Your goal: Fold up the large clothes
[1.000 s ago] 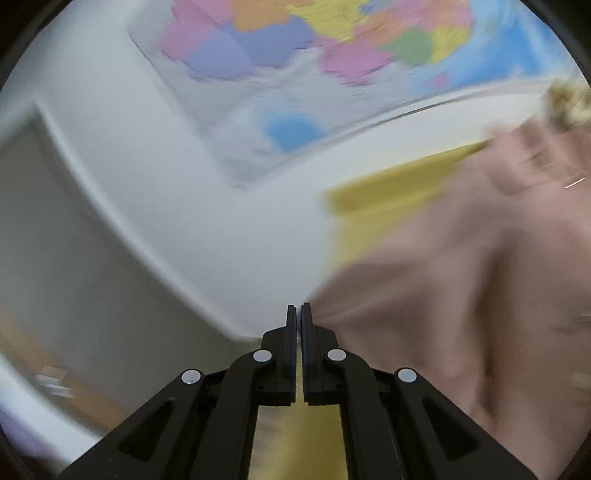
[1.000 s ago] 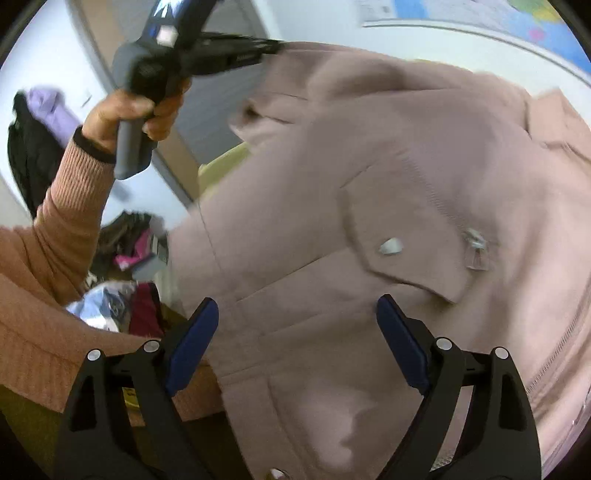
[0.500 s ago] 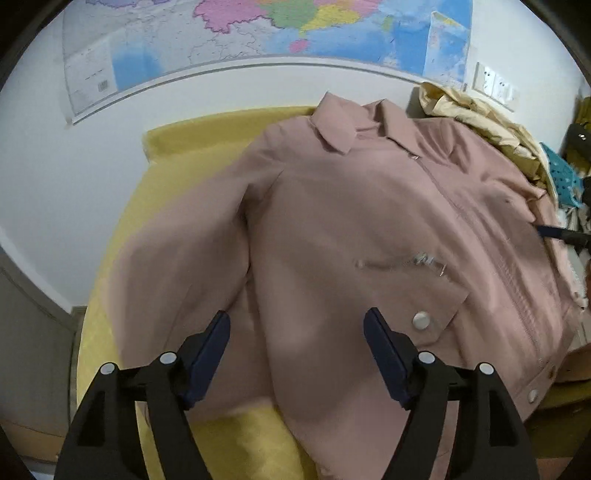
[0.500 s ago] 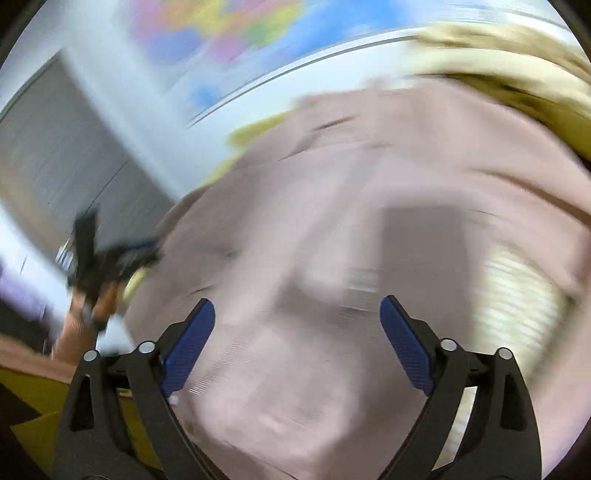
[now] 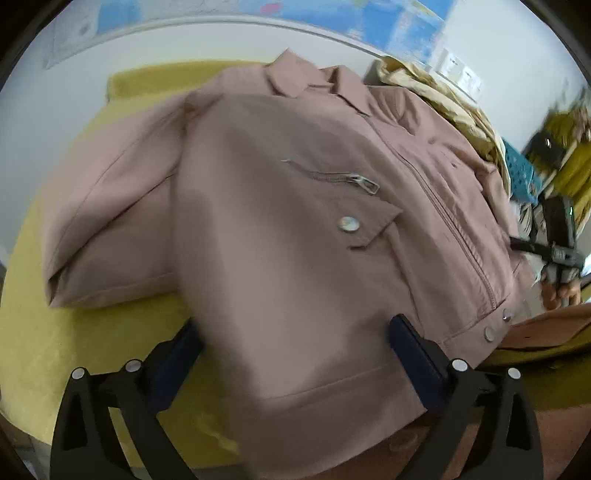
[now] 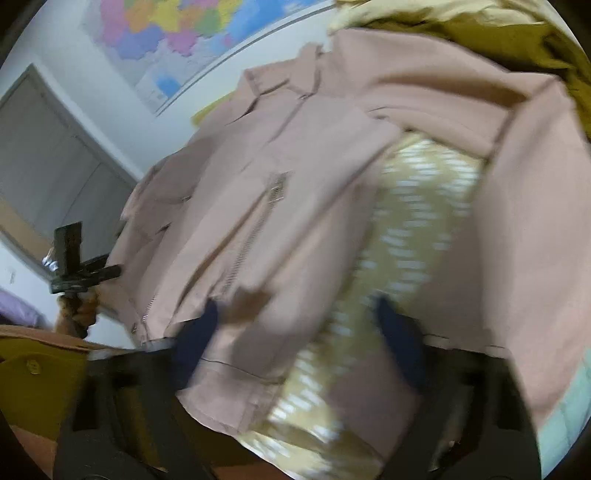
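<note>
Yellow-covered table (image 5: 55,332) under a wall map (image 6: 177,29). Nearest, at the front edge: left gripper (image 5: 295,354) tipped down over the hem of the pink jacket (image 5: 295,229), jaws just opened wide, hem between them but unpinched. Right gripper (image 6: 297,325) blurred, jaws just closing yet seen apart, nothing gripped, above the flipped-back front panel and patterned lining (image 6: 417,229). Farther back: lay front-up, collar toward the far edge, one sleeve doubled at the left side. Judged early; body folds remained.

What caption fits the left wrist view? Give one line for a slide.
Open left tool poised over the hem of a pink jacket spread front-up on a yellow surface.
</note>
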`<state>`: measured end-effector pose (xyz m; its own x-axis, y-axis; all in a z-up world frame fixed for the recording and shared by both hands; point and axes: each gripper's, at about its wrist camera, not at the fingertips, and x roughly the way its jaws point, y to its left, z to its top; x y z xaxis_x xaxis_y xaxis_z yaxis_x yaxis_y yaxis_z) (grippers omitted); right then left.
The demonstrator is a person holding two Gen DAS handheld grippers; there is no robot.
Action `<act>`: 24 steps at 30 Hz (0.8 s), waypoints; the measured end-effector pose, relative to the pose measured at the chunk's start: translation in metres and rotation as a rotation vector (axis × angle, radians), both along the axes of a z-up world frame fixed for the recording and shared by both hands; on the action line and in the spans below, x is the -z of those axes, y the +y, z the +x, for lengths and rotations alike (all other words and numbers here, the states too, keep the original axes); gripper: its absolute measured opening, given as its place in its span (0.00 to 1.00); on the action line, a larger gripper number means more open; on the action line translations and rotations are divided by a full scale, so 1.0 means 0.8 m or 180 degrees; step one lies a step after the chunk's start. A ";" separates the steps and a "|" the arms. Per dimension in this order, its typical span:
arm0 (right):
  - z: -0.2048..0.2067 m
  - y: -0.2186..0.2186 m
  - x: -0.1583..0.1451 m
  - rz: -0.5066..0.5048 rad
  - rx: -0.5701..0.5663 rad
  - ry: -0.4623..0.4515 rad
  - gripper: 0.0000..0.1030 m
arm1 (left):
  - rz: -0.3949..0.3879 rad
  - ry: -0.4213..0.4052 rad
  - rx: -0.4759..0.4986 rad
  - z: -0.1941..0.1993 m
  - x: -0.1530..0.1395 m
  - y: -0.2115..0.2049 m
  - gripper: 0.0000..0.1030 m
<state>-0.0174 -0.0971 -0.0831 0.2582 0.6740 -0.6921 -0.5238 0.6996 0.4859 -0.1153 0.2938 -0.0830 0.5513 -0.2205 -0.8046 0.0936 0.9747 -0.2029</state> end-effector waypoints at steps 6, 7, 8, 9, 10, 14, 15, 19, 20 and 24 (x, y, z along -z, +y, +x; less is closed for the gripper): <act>-0.014 -0.017 -0.016 0.0634 -0.0082 0.0151 0.06 | -0.0202 -0.0138 -0.0225 -0.001 -0.036 -0.001 0.04; -0.025 -0.032 -0.031 0.0791 -0.0069 0.0074 0.06 | -0.0258 -0.0212 -0.0210 -0.011 -0.048 0.004 0.04; -0.036 -0.044 -0.044 0.0878 -0.0056 0.0008 0.06 | -0.0312 -0.0311 -0.0186 -0.023 -0.063 0.007 0.04; -0.047 -0.054 -0.055 0.0935 -0.0076 -0.0049 0.06 | -0.0358 -0.0382 -0.0144 -0.033 -0.074 0.010 0.04; -0.054 -0.059 -0.061 0.0955 -0.0100 -0.0086 0.06 | -0.0369 -0.0413 -0.0091 -0.040 -0.079 0.010 0.04; -0.069 -0.064 -0.052 0.0623 -0.0166 0.0009 0.06 | 0.0125 -0.0398 -0.0008 -0.050 -0.081 -0.001 0.57; -0.064 -0.061 -0.043 0.0486 -0.0122 0.0098 0.08 | 0.0254 -0.0445 -0.0098 -0.048 -0.083 0.001 0.65; -0.041 -0.056 -0.039 -0.0118 0.0119 0.0031 0.58 | 0.0232 -0.0738 -0.0307 -0.035 -0.118 0.025 0.69; -0.036 -0.055 -0.048 -0.0146 0.0181 -0.0076 0.72 | 0.0280 -0.0812 -0.0298 -0.032 -0.126 0.024 0.72; -0.007 -0.032 -0.100 -0.0261 0.0176 -0.0721 0.72 | 0.0764 -0.1021 -0.0189 0.023 -0.150 -0.011 0.78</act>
